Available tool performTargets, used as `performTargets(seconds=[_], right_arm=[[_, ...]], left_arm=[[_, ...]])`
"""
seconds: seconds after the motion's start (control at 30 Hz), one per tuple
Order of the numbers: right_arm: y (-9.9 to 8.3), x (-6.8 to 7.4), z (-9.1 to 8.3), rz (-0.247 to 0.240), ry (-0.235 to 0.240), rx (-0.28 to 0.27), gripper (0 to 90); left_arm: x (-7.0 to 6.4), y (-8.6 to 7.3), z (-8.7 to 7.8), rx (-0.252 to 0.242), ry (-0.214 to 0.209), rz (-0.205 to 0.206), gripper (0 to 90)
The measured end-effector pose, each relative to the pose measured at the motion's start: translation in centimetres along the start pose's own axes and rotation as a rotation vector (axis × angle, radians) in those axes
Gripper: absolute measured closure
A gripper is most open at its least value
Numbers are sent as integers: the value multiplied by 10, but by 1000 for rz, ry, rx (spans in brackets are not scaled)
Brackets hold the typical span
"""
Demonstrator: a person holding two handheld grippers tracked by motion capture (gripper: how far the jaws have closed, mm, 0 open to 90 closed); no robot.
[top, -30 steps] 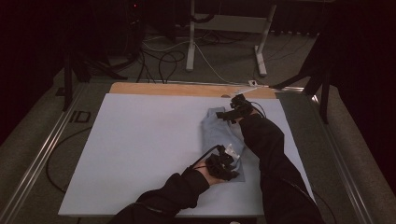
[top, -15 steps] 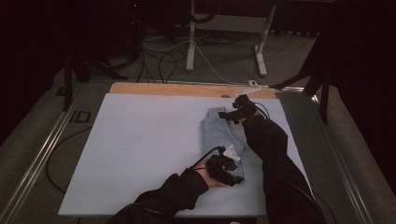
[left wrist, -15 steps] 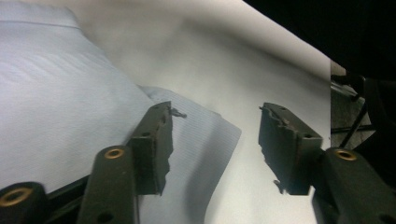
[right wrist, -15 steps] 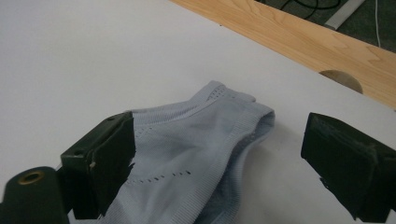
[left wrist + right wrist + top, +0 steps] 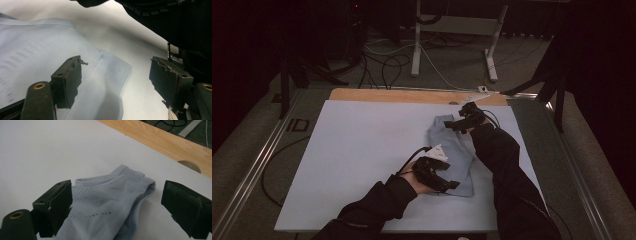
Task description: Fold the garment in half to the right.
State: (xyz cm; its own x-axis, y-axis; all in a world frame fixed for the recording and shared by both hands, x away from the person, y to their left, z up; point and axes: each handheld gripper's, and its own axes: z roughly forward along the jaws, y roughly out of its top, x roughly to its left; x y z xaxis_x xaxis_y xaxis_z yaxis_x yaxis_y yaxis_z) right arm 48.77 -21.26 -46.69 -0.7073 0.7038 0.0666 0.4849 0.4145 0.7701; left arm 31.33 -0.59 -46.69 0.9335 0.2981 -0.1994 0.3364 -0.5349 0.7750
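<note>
A light blue garment (image 5: 452, 150) lies folded lengthwise on the white table top (image 5: 362, 150), right of the middle. My left gripper (image 5: 447, 182) hovers open over its near end, jaws spread above the near corner of the cloth (image 5: 105, 82). My right gripper (image 5: 453, 125) stands open at the far end, where the garment's ribbed, perforated edge (image 5: 110, 195) lies between its jaws. Neither gripper holds the cloth.
A wooden strip (image 5: 412, 96) with a round hole (image 5: 189, 165) runs along the table's far edge. Beyond it stand a white frame (image 5: 452, 30) and cables (image 5: 382, 65) on the floor. A metal rail (image 5: 257, 165) borders the left side.
My left gripper has shifted slightly toward the garment's near corner. My right gripper has stayed at the far end.
</note>
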Motion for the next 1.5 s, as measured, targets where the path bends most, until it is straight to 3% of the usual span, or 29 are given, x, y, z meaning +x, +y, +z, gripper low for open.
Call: performTargets(seconds=[0.2,0.33,0.57,0.73,0.93,1.2,1.3,1.5], right_arm=[[3,4,-1,-12,3,-5,100],[4,6,-2,-15,8,-14,99],[1,7,-2,-18,6,-8,97],[0,7,-3,-26,0,1,97],[-2,8,-2,-20,2,15,97],[-3,8,0,8,21,3,97],[-3,7,-1,5,3,-10,97],[-6,0,1,44,0,-2,97]], left_arm=[[7,-9,-20,3,-5,19,161],[12,-19,-34,4,16,22,135],[19,-38,-55,11,66,5,11],[26,-53,-73,-23,81,-4,4],[34,-76,-91,-14,134,-32,3],[39,-103,-107,-10,168,-59,3],[41,-115,-113,-9,191,-72,3],[42,-136,-130,-36,253,-91,4]])
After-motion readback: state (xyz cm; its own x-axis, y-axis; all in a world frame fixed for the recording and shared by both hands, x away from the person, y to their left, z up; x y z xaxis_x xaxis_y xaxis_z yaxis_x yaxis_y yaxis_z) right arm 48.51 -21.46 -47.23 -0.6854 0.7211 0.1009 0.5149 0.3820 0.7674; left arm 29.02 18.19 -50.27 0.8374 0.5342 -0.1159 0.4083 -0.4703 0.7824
